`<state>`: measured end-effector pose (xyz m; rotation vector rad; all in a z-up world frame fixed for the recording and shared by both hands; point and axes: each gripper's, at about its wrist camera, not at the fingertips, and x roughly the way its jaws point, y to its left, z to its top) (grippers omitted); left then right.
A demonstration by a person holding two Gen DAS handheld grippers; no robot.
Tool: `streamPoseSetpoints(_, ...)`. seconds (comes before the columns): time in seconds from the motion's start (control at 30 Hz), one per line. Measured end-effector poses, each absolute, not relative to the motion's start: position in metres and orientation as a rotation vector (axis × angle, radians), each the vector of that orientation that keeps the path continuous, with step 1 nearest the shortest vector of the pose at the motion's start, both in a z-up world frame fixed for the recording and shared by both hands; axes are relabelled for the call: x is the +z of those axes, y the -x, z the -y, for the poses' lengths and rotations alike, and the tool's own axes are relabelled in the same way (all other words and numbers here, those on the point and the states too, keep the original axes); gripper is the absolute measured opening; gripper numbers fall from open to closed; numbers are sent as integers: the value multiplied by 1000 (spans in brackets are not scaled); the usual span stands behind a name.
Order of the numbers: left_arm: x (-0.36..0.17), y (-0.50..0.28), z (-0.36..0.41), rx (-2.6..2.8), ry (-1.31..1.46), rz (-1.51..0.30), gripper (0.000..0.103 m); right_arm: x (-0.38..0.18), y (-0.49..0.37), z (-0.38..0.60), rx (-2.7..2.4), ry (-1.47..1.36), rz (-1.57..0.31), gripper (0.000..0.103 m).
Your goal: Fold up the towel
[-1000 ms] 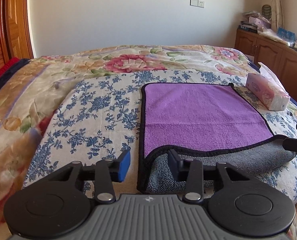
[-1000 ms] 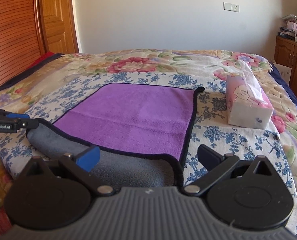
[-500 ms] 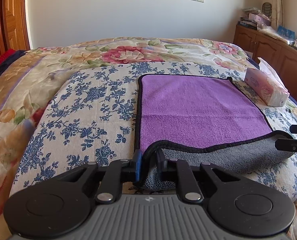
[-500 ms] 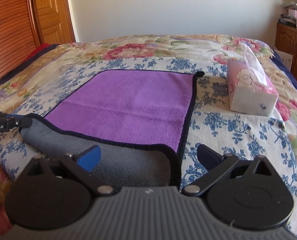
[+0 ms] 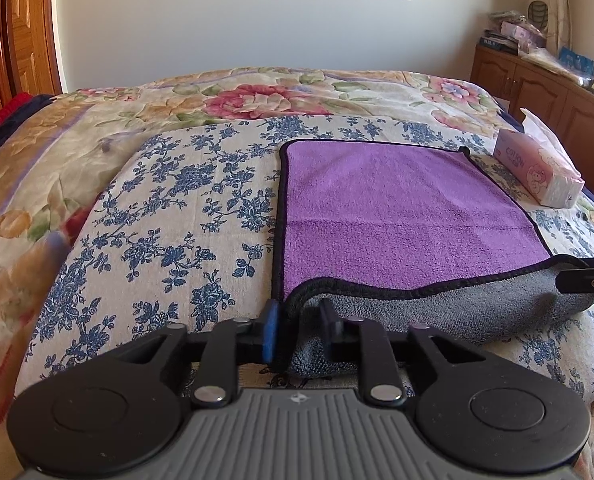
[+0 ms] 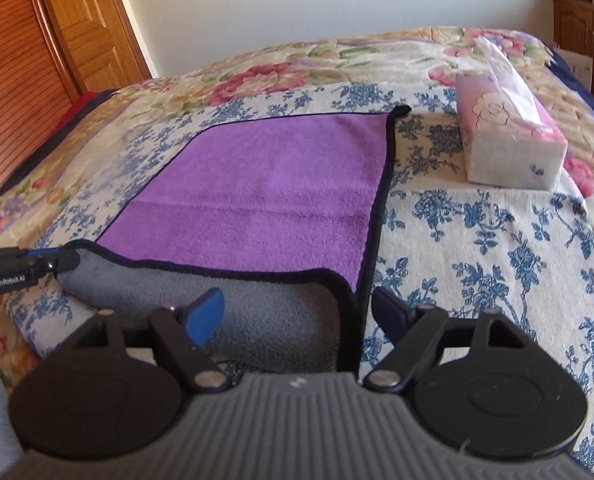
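purple towel (image 5: 397,216) spread on the blue-flowered cloth (image 5: 185,208) of the bed (image 5: 257,92), grey underside up along the near edge where the hem is turned over. left gripper (image 5: 297,330) at the near left corner, jaws narrow and pinched on the black-bound hem there, grey pile bunched between the blue pad and the black one. right gripper (image 6: 297,310) low over the near right corner, jaws wide, blue pad above the grey fold and black pad out over the cloth just beside the hem, gripping nothing. pink tissue box (image 6: 509,140) on the bed to the right of the towel, apart from it. wooden cabinet (image 5: 545,92) along the right wall.
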<state>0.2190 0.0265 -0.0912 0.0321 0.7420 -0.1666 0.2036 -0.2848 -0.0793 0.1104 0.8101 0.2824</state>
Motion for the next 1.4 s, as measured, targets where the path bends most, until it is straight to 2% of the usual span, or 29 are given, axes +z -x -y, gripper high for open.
streamPoseSetpoints(0.17, -93, -220, -25, -179, -28, -746, 34, -80, -205, 288, 294, -124, -830, 63)
streamPoseSetpoints(0.27, -94, -220, -24, -185, -28, -750, 34, -80, -207, 289, 313, -146, -845, 59)
streamPoseSetpoints(0.33, -95, -221, -23, -198, -25, -760, 30, -79, -207, 289, 319, -139, -852, 57)
streamPoseSetpoints(0.4, -95, -220, -20, -201, -43, -756, 19, -79, -207, 289, 321, -134, -856, 53)
streamPoseSetpoints(0.43, -95, -219, -19, -201, -55, -752, 17, -79, -207, 289, 322, -132, -858, 51)
streamPoseSetpoints(0.5, -95, -218, -18, -205, -64, -748, 9, -80, -207, 289, 323, -124, -860, 42)
streamPoseSetpoints(0.53, -94, -217, -18, -203, -68, -741, 8, -80, -207, 289, 324, -121, -861, 40)
streamPoseSetpoints(0.6, -92, -216, -18, -193, -75, -722, 7, -80, -208, 289, 324, -115, -863, 27)
streamPoseSetpoints(0.73, -88, -216, -19, -191, -68, -700, 6, -78, -208, 290, 327, -104, -854, 21)
streamPoseSetpoints(0.8, -86, -215, -20, -192, -61, -692, 6, -77, -208, 290, 324, -96, -844, 8)
streamPoseSetpoints(0.97, -81, -214, -19, -196, -51, -670, 6, -73, -208, 292, 322, -87, -822, 4)
streamPoseSetpoints(1.4, -65, -217, -16, -199, -41, -611, 5, -53, -204, 292, 327, -79, -723, 4)
